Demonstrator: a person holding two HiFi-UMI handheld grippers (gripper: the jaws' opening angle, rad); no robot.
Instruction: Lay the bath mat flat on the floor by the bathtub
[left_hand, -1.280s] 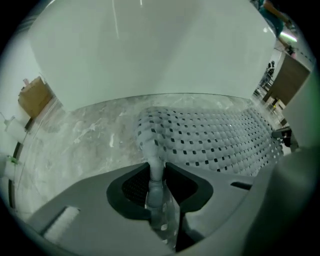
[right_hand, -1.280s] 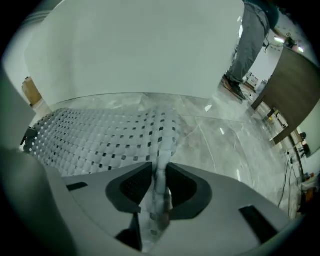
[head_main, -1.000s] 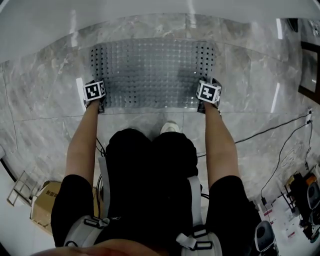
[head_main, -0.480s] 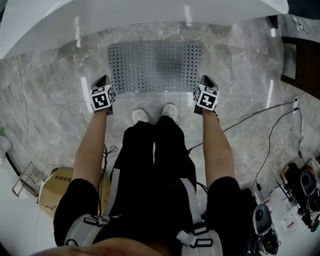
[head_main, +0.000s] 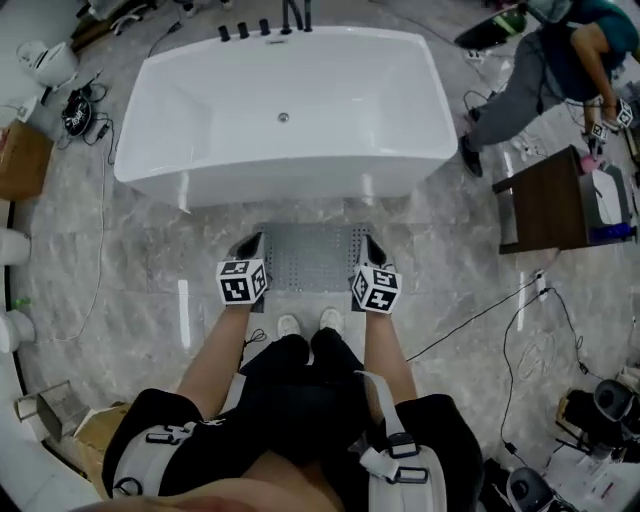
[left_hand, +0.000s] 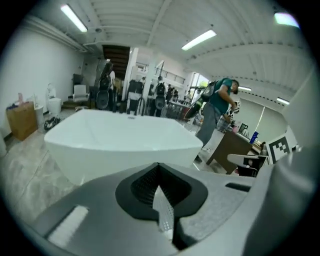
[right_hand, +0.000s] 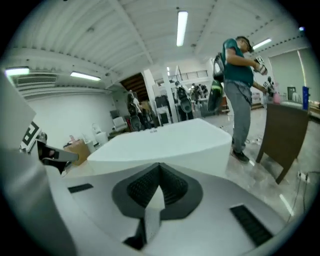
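We count one mat (head_main: 308, 255), grey and perforated, lying flat on the floor just beside one white tub (head_main: 280, 100), and two grippers, each with a cube of black-and-white square markers. The left gripper (head_main: 250, 242) and right gripper (head_main: 372, 246) hang over the mat's side edges, clear of it, with jaws pressed together and empty.

You're in an open lab hall mocked up as a bathroom: a freestanding white bathtub (head_main: 280, 110) on grey marble floor (head_main: 100, 290), loose cables (head_main: 480, 315), ceiling strip lights (right_hand: 181, 27), another person (head_main: 540, 70) at a brown table (head_main: 545, 210).
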